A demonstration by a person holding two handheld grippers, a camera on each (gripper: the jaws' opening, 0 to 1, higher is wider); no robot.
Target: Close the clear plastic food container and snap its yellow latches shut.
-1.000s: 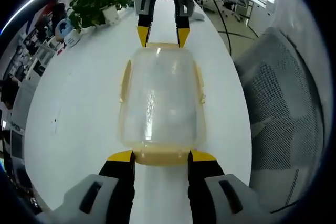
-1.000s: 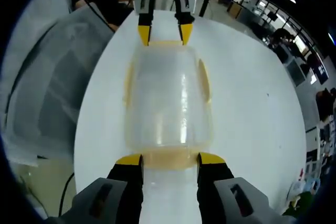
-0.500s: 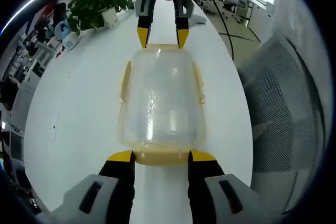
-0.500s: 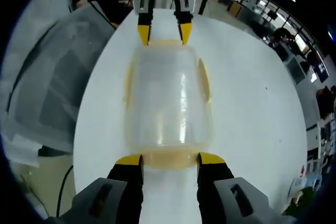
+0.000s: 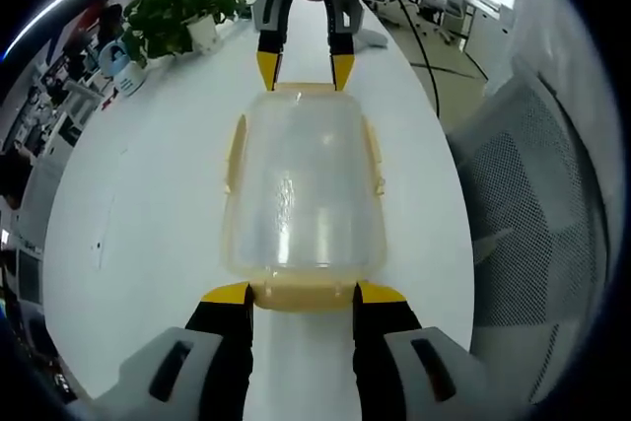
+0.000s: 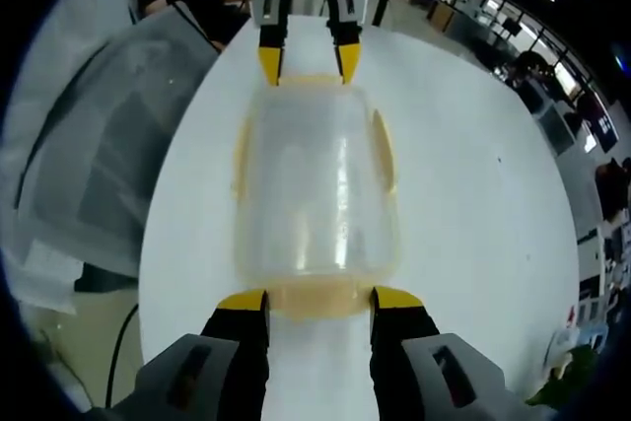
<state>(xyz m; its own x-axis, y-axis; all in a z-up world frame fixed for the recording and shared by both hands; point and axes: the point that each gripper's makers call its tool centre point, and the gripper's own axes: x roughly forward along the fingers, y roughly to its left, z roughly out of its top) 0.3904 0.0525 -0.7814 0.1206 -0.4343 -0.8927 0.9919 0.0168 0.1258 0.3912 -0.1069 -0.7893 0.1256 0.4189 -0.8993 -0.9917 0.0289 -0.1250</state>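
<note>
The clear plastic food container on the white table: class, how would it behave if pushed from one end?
The clear plastic food container looks empty, so probably light. On the smooth white table it would likely slide, not tip, being low and wide.

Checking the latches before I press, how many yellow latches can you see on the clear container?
4: one at each long side, one at the near end, one at the far end.

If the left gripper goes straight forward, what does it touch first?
Probably the yellow end latch of the clear container, lying between the left gripper fingers; whether they already touch is unclear.
</note>
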